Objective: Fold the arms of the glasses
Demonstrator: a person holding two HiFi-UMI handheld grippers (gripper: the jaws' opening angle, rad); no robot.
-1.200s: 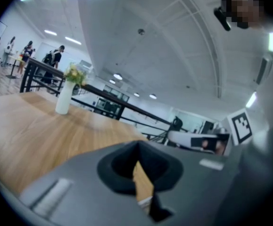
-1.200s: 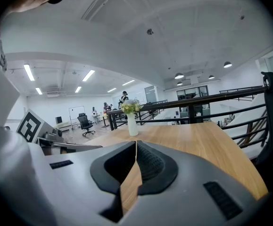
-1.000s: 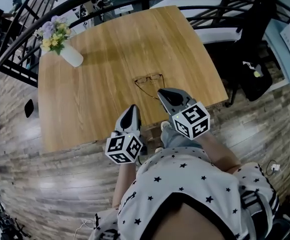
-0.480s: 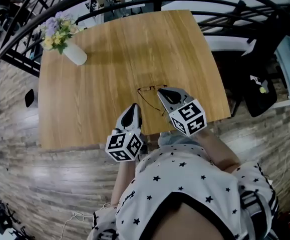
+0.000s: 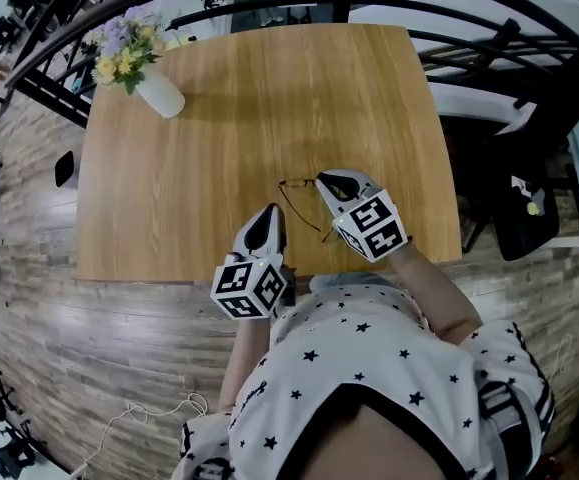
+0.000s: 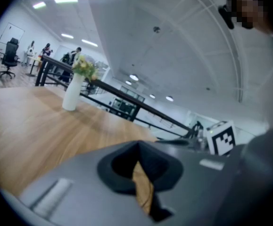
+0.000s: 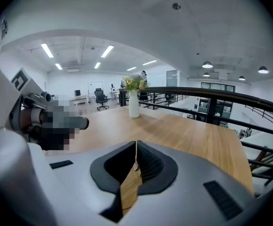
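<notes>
The wooden table (image 5: 219,118) carried a vase of flowers (image 5: 161,96) at its far left corner and the glasses (image 5: 295,181) near the near edge, right of centre. Their front ran roughly across the head view, and the arms, not yet folded, reached back toward the person. The right gripper (image 5: 332,179) sat just beside the right end of that front, its jaws closed together with nothing between them. The frame was thin wire, so whether it touched could not be told. The left gripper (image 5: 268,212), also closed and empty, lay below and left of the glasses, near the one arm in sight. The right was the closer to the front.
</notes>
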